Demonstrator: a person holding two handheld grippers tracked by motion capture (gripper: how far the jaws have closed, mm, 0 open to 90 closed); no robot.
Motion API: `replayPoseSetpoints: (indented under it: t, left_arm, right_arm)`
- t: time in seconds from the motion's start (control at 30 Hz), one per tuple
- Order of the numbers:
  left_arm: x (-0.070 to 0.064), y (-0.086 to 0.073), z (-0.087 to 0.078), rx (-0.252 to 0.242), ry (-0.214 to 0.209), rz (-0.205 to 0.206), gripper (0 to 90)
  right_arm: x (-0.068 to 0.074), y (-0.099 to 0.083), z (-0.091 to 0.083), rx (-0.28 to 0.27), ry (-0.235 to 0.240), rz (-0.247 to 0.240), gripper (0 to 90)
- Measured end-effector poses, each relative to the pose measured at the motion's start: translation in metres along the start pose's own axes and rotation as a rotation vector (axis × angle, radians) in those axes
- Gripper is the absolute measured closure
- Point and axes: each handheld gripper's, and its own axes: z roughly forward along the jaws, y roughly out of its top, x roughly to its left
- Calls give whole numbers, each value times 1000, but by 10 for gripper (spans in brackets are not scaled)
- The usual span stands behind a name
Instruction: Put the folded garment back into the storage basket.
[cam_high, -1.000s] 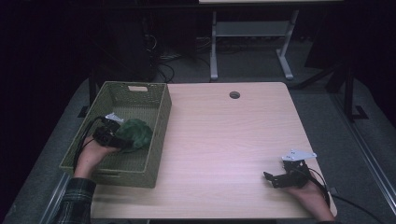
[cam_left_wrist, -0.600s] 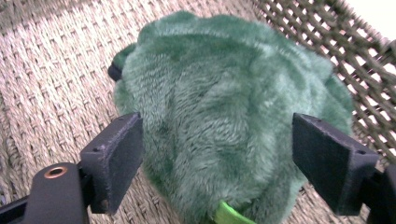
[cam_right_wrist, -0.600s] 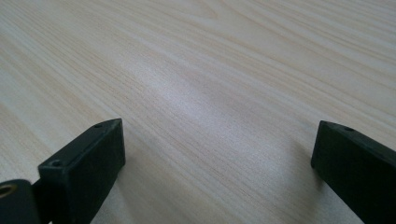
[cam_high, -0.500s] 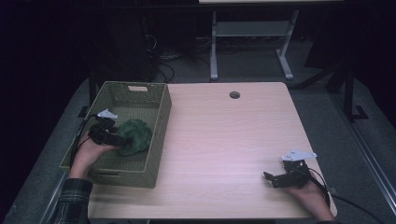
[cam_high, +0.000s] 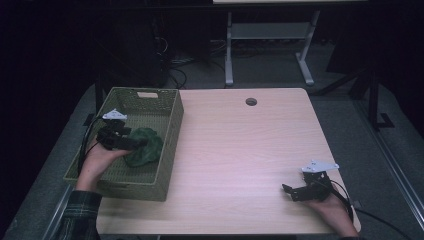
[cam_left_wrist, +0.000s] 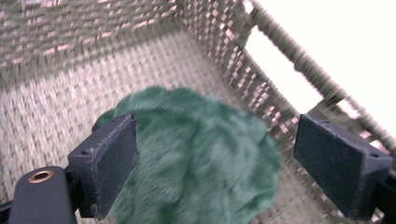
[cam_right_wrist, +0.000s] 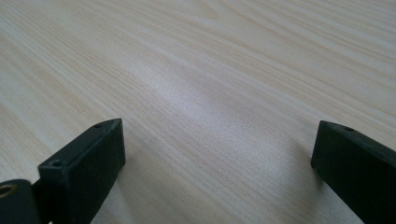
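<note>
The left claw (cam_left_wrist: 205, 182) gapes open in the basket (cam_high: 167, 145), green cloth (cam_left_wrist: 196, 158) just ahead between its jaws; the right claw (cam_high: 295, 192) lies open, far off.

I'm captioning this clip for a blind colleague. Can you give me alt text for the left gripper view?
A fuzzy green cloth lies bunched on the floor of a woven olive basket, between the two open black fingers of the left gripper. The basket's corner and rim rise behind, with bright table beyond.

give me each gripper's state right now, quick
Left gripper: open, fingers wide apart on either side of the green cloth in the basket, not clamped.
Right gripper: open, holding nothing, over the table.
</note>
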Motion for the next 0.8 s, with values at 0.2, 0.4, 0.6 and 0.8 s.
replayPoseSetpoints:
  t: [0.2,0.4,0.6,0.8]
  left_arm:
    - [-20,15,-2,-30,-27,23,131]
    - [-39,28,0,-52,-54,52,134]
    - [-61,40,4,-72,-89,82,134]
    - [-86,50,15,-78,-117,118,136]
  right_arm:
    - [0,0,0,0,0,-1,26]
    - [0,0,0,0,0,-1,26]
    - [0,0,0,0,0,0,26]
    - [0,0,0,0,0,0,26]
